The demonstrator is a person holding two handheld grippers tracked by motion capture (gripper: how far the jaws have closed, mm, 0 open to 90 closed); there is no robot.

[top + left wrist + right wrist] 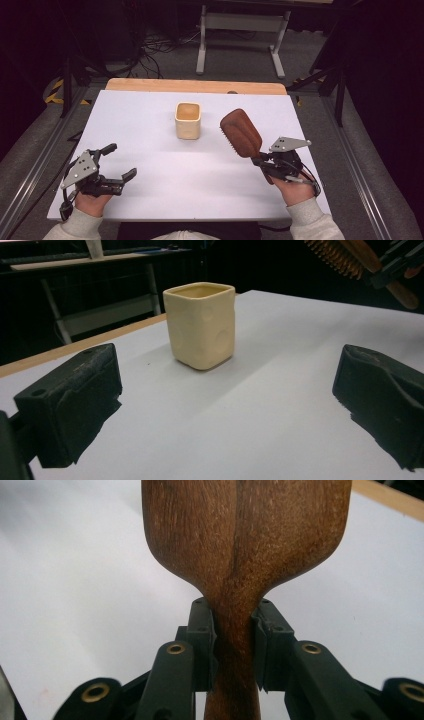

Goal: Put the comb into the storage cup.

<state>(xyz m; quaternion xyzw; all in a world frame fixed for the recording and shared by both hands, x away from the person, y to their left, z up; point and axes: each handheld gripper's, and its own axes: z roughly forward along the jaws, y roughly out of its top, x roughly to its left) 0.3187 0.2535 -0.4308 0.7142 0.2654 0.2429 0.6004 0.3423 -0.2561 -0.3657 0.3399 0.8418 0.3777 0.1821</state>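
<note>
Grained brown wood hairbrush; matt, dimpled cream cup.

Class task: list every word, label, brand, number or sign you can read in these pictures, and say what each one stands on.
None can be read: the wooden hairbrush, the cream cup, the white table and both grippers, left gripper and right gripper, bear no legible text. Yellow-black hazard stripes mark the floor.

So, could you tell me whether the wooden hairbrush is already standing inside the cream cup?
No, the wooden hairbrush is clamped by its handle in the right hand-held gripper, beside the cream cup and apart from it.
</note>
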